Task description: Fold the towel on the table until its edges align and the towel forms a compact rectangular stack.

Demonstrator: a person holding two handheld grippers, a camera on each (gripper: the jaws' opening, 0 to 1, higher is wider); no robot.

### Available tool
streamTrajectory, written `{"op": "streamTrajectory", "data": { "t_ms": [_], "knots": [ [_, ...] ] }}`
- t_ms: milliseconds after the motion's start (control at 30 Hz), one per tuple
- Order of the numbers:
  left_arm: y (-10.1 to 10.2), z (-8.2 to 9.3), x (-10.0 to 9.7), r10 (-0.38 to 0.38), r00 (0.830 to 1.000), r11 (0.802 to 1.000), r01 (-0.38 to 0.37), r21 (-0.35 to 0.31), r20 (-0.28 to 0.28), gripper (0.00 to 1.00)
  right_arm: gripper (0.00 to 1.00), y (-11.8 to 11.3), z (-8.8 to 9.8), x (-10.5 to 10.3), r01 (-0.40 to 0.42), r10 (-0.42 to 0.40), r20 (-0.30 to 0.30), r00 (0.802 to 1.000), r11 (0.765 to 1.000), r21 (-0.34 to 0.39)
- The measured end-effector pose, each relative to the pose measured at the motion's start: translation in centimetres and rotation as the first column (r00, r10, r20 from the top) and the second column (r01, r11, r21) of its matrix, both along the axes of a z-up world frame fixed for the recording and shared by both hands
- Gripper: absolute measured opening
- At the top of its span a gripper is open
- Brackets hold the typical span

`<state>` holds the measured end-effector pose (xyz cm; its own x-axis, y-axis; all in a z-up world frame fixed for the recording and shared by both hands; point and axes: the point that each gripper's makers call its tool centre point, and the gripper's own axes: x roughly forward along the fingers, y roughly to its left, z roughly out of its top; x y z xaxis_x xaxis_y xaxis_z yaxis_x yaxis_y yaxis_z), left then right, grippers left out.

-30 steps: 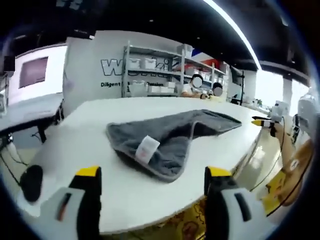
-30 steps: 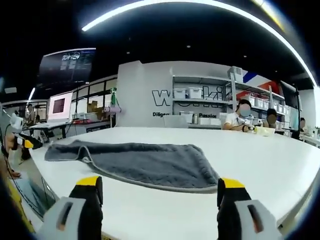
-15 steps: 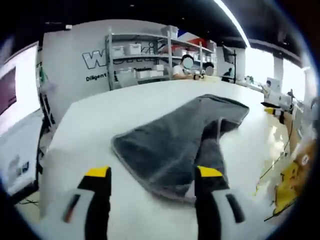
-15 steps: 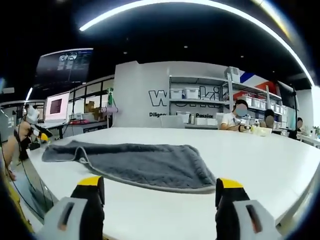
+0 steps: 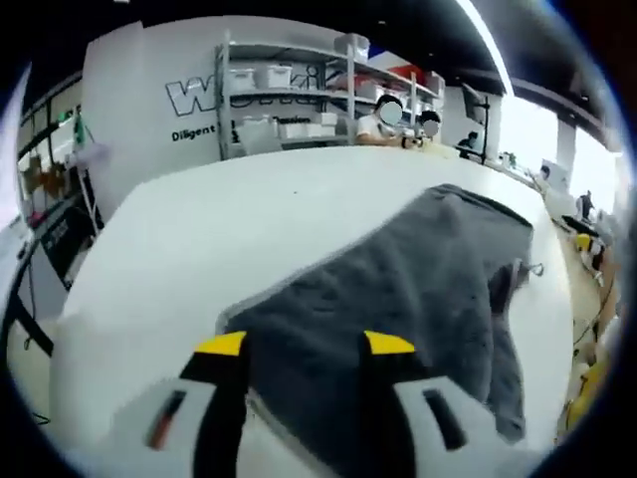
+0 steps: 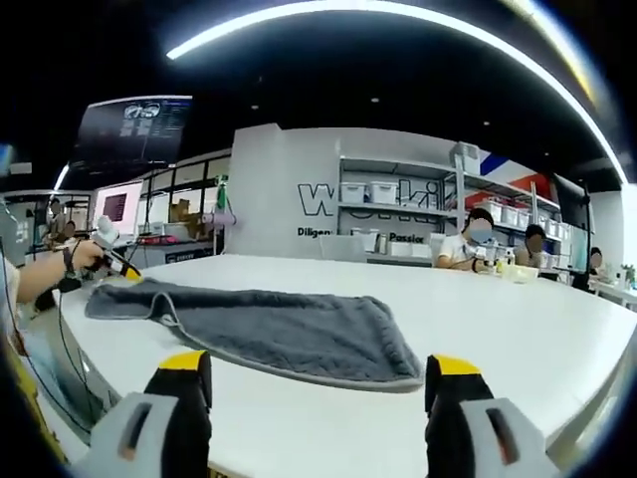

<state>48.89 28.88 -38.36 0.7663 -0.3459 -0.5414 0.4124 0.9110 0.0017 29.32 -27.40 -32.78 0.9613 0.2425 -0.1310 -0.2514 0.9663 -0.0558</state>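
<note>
Grey towel (image 5: 418, 289) lies flat on white table (image 5: 229, 229), spreading from centre toward 3 o'clock. Left gripper (image 5: 304, 344) poised over its near edge, jaws parted, gripping nothing. Right gripper (image 6: 311, 366) wide apart (towel (image 6: 269, 329) just beyond, toward 11 o'clock).

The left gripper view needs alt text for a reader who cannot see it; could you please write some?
A grey towel lies rumpled on a white table, with the left gripper right at its near edge, yellow-tipped jaws apart over the cloth. Behind stand a shelving unit with white bins and seated people.
</note>
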Motion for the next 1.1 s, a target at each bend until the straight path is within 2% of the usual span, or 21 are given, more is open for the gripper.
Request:
{"op": "streamTrajectory", "data": {
  "t_ms": [133, 267, 367, 400, 433, 567, 700, 767, 867, 1000, 1100],
  "knots": [
    [0.4, -0.8, 1.0, 0.031, 0.999, 0.999, -0.032, -0.040, -0.027, 0.41, 0.91, 0.1, 0.0, -0.1, -0.003, 0.003, 0.004, 1.000, 1.000, -0.002],
    [1.4, -2.4, 1.8, 0.076, 0.994, 0.997, -0.078, -0.021, -0.074, 0.37, 0.90, 0.0, -0.1, -0.1, 0.003, -0.003, 0.005, 1.000, 1.000, 0.000],
    [1.6, -2.3, 2.2, 0.097, 0.993, 0.995, -0.099, -0.032, -0.070, 0.32, 0.90, -0.1, -0.2, 0.0, 0.005, -0.005, 0.002, 1.000, 1.000, -0.004],
    [1.7, -2.4, 2.3, 0.105, 0.992, 0.994, -0.106, -0.019, -0.068, 0.30, 0.90, -0.1, -0.2, 0.0, 0.006, -0.006, 0.001, 1.000, 1.000, -0.002],
    [2.0, -2.5, 2.4, 0.104, 0.993, 0.994, -0.102, 0.029, -0.056, 0.28, 0.90, -0.1, -0.2, 0.0, 0.006, -0.006, 0.001, 1.000, 1.000, -0.001],
    [1.6, -2.4, 2.4, 0.094, 0.994, 0.994, -0.091, 0.063, -0.053, 0.25, 0.90, -0.1, -0.3, 0.0, 0.005, -0.005, 0.004, 1.000, 1.000, 0.003],
    [1.2, -2.4, 2.5, 0.075, 0.996, 0.993, -0.070, 0.096, -0.055, 0.10, 0.89, -0.1, -0.5, 0.1, 0.003, -0.003, 0.000, 1.000, 1.000, 0.008],
    [1.3, -2.4, 2.5, 0.076, 0.995, 0.989, -0.067, 0.129, -0.071, 0.07, 0.89, 0.0, -0.6, 0.0, 0.000, 0.000, -0.005, 1.000, 1.000, 0.008],
    [1.3, -1.7, 2.9, 0.084, 0.993, 0.987, -0.071, 0.143, -0.084, 0.06, 0.89, 0.0, -0.7, -0.2, 0.000, 0.000, -0.004, 1.000, 1.000, 0.008],
    [1.9, 0.6, 4.6, 0.117, 0.993, 0.984, -0.113, 0.139, -0.019, 0.05, 0.88, -0.4, -0.6, -0.5, 0.015, -0.015, -0.002, 1.000, 1.000, 0.007],
    [2.5, 1.9, 5.9, 0.132, 0.991, 0.976, -0.133, 0.170, 0.018, 0.05, 0.88, -0.7, -0.7, -0.6, 0.027, -0.027, -0.003, 1.000, 1.000, 0.006]
  ]
}}
